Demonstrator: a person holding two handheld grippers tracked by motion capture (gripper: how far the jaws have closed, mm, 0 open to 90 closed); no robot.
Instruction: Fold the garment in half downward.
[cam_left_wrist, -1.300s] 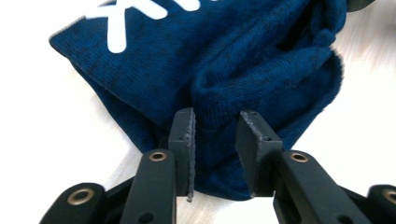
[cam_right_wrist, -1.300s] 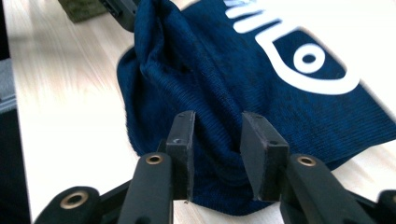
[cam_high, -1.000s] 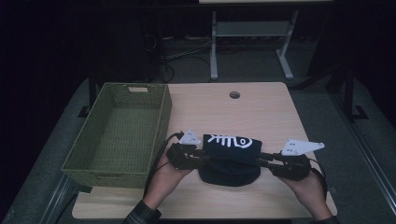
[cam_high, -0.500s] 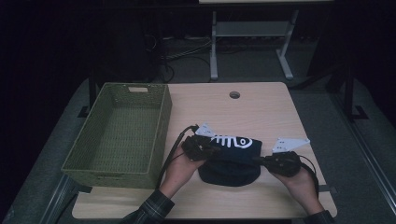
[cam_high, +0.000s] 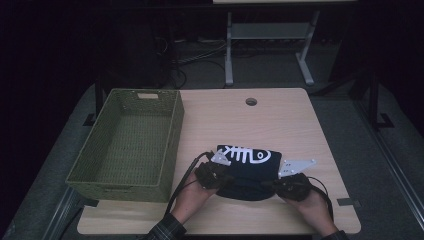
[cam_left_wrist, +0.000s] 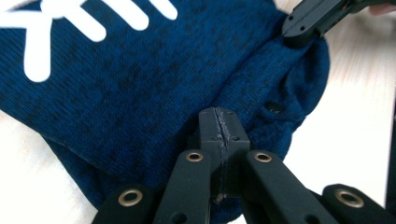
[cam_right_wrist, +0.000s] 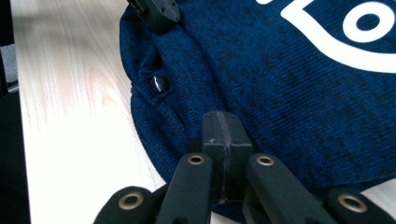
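Right of the green basket (cam_high: 127, 145), the folded blue garment (cam_high: 247, 167) lies on the surface, long axis crosswise; left gripper (cam_high: 216, 176) and right gripper (cam_high: 280, 184) have jaws clamped on its near corners, left one nearer the basket.

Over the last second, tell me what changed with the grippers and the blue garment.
Both hands slid toward the near table edge. The left gripper and right gripper now sit at the near edge of the folded blue garment, jaws closed on its fabric. The garment itself has hardly shifted; the green basket and the table stayed put.
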